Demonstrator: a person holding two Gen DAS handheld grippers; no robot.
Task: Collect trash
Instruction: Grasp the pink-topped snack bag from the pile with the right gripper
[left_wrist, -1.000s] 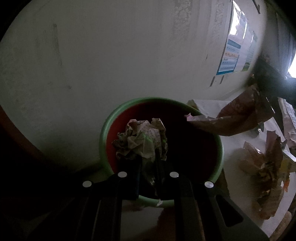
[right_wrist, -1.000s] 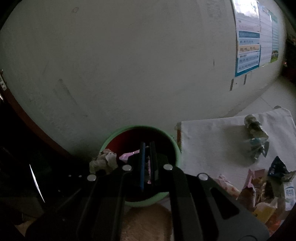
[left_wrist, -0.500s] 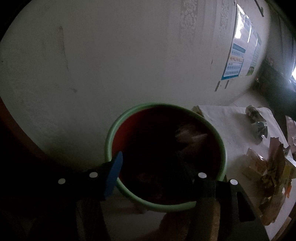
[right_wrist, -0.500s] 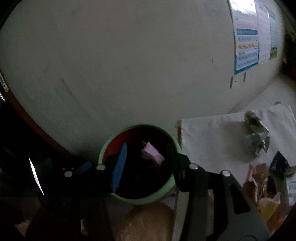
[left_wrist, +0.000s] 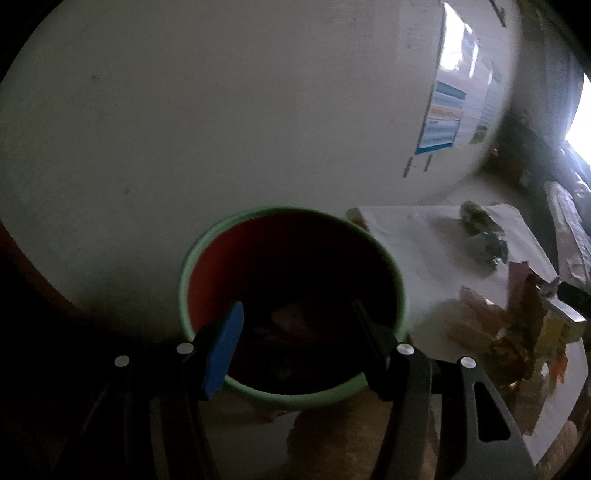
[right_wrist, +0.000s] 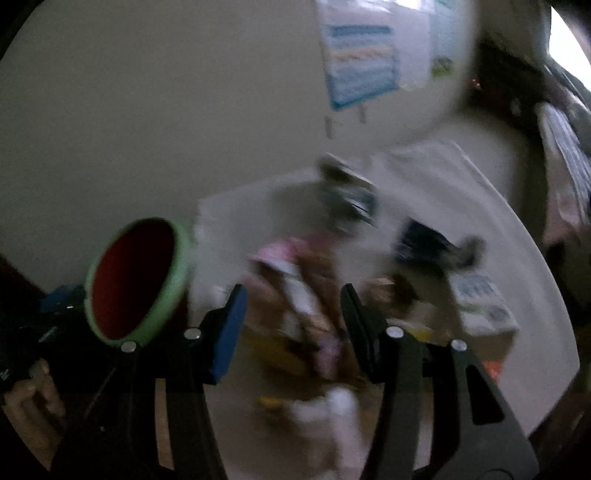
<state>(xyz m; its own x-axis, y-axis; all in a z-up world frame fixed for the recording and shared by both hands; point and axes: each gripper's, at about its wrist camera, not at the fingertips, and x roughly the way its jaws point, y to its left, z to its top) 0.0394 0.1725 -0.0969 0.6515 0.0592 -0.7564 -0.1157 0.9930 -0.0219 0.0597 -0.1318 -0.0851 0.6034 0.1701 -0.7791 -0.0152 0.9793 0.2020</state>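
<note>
Green-rimmed red bin (left_wrist: 207, 266) holding dim crumpled scraps (left_wrist: 291, 325), left fingers (left_wrist: 225, 343) apart, right fingers (right_wrist: 229, 325) opening, empty.

The right gripper (right_wrist: 291, 317) is opening over a blurry pile of crumpled wrappers (right_wrist: 303, 295). The green-rimmed red bucket (right_wrist: 136, 280) sits at nine o'clock.

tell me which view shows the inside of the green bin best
The left wrist view: it looks straight down into the green bin, showing its red inner wall and dim scraps at the bottom. The right wrist view is motion-blurred and catches the bin only at an angle off to the left, its contents hidden.
</note>
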